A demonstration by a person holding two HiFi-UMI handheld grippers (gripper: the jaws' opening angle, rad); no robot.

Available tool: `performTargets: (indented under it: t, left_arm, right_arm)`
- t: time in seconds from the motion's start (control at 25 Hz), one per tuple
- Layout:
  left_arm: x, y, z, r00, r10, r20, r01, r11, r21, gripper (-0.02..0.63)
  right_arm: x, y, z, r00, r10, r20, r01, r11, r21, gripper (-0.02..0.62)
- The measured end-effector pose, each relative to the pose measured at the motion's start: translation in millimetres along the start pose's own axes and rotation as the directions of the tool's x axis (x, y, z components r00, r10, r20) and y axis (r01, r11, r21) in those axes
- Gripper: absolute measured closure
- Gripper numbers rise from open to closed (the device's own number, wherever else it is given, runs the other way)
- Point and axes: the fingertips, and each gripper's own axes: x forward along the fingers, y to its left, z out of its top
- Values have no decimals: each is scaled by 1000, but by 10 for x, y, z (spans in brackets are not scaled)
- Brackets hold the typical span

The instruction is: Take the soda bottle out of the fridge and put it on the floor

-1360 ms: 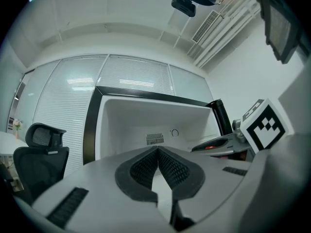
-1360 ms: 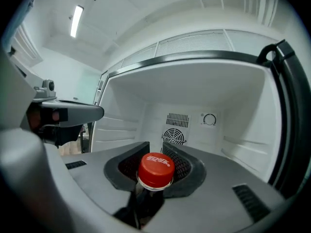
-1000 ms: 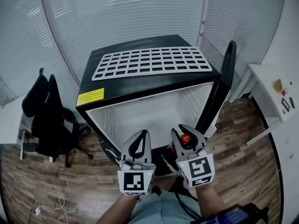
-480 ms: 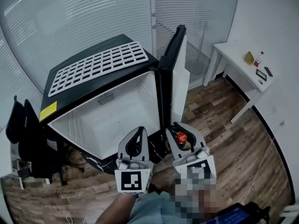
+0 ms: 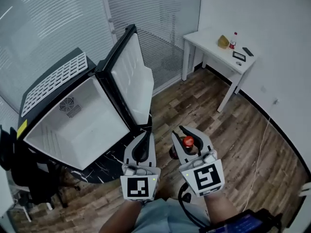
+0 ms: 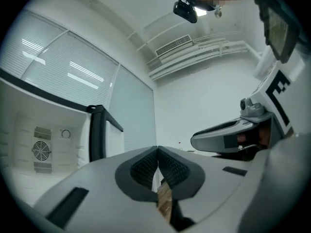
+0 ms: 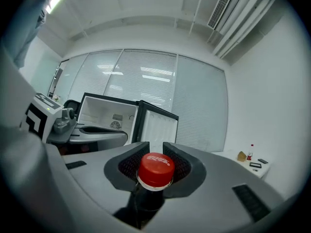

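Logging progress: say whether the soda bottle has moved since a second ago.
Yes. The soda bottle has swung right, away from the fridge opening, now over the floor.

- We saw a dark soda bottle [image 7: 146,201] with a red cap [image 7: 155,168].
- The boxy fridge [image 5: 73,125] was black outside, white inside.
- The wood-plank floor [image 5: 243,144] was brown.

A white table [image 5: 204,43] stands by the white wall [image 5: 257,13] at the upper right, carrying a yellow object [image 5: 223,41], a small red-capped bottle [image 5: 234,39] and dark flat devices [image 5: 239,56], while slatted blinds [image 5: 150,13] fill the top and a black chair [image 5: 22,174] sits at the lower left edge.
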Motion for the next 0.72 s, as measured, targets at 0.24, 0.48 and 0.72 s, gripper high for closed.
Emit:
performTargets:
  t: [0.24,0.48,0.72]
  left_arm:
    - [235,-999,47,987,-162,-2,162,987,16,590]
    - [442,-1825,3,952,-307,-10,307,951,-27,591]
    - [614,-2520,-69,898,-440,-10,439,898,-38,591]
  right_arm:
    - [-703,-708,-204,988,-149,-34,149,989,-2,497]
    - [-1333,-1299,-426,953,-291,-80,292,956,0,495]
    - [-1867,-1717,-739,894,-424,-145,429,903,3,495]
